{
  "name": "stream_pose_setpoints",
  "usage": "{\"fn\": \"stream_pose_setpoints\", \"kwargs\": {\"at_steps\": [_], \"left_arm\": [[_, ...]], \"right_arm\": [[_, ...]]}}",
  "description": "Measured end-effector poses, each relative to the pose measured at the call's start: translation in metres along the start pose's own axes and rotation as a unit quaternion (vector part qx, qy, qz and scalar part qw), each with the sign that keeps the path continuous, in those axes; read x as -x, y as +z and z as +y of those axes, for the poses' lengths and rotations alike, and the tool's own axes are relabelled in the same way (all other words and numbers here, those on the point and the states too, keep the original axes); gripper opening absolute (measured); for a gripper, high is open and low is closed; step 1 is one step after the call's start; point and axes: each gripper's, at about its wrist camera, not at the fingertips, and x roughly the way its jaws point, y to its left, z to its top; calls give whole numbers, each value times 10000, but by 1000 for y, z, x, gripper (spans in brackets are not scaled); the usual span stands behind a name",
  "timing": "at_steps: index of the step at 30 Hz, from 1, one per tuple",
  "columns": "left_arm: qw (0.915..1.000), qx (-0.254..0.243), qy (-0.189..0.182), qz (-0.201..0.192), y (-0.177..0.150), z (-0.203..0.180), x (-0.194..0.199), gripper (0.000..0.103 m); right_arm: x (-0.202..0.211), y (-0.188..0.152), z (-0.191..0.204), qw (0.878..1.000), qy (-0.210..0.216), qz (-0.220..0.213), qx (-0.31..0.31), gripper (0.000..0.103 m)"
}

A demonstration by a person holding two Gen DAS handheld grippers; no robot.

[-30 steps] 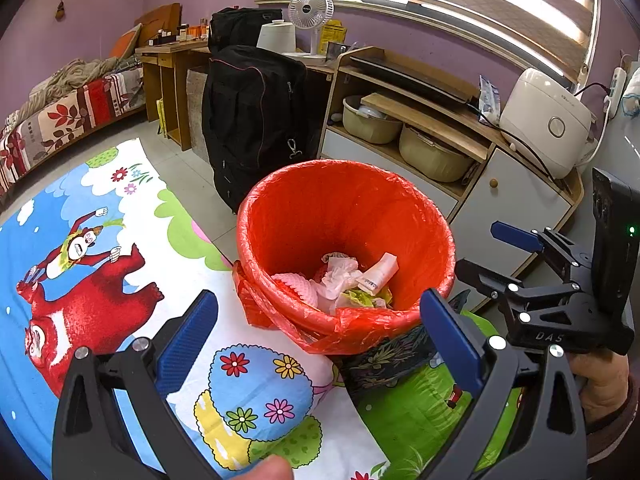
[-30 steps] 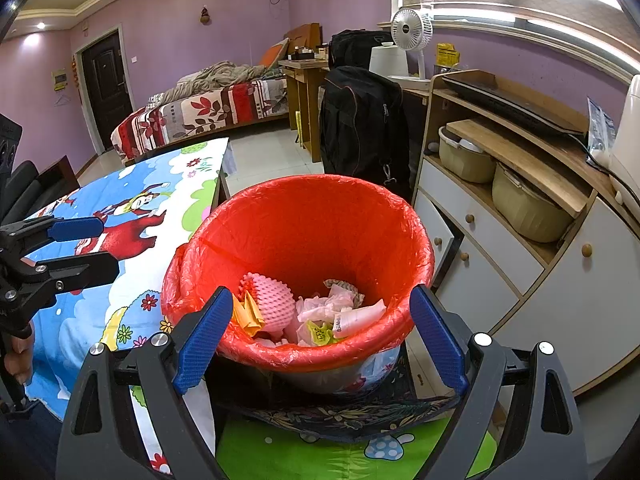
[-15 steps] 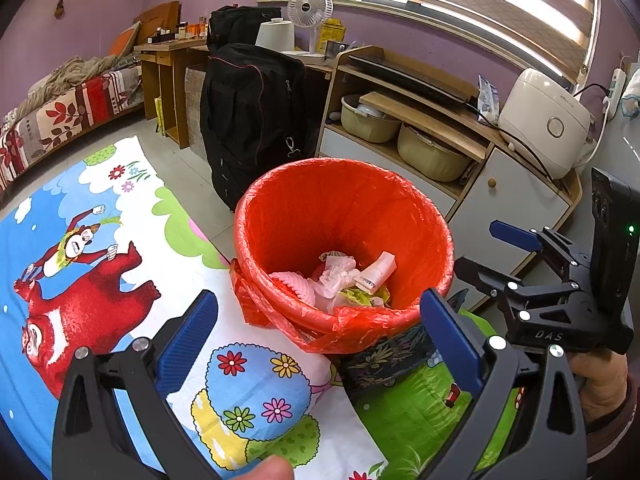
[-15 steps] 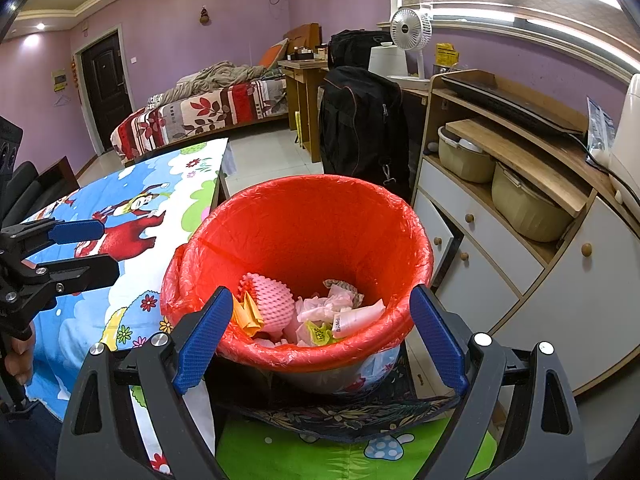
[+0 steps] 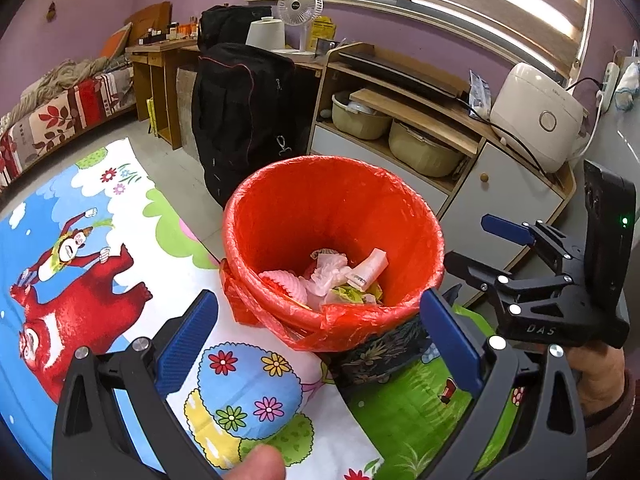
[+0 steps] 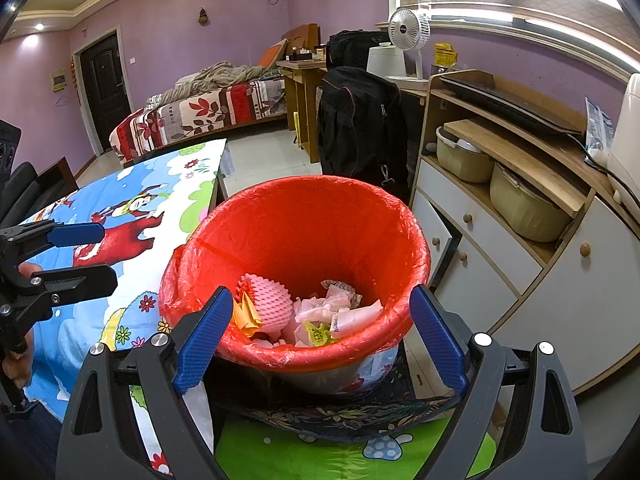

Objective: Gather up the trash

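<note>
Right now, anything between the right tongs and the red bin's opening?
Nothing visible. The right tongs stand open and empty just short of the bin's near rim, with its mouth uncovered and trash lying at the bottom. The left tongs are off to the side over the table, clear of that path.

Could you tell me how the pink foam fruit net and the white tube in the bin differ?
The pink foam fruit net is rounded, ribbed and plain; the white tube is slim, smooth and carries print. The net lies toward the bin's left side, the tube toward its right. Both rest on trash inside the red-lined bin.
</note>
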Motion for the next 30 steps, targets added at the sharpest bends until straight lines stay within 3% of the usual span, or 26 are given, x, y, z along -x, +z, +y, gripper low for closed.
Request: {"fn": "stream_pose_setpoints", "kwargs": {"at_steps": [15, 30], "left_arm": [[9999, 140, -61, 37, 1, 7, -3, 98], [9999, -20, -83, -82, 1, 6, -5, 98]], "right_arm": [[0, 0, 0, 10000, 6, 3, 10, 85], [0, 1, 0, 10000, -9, 0, 1, 85]]}}
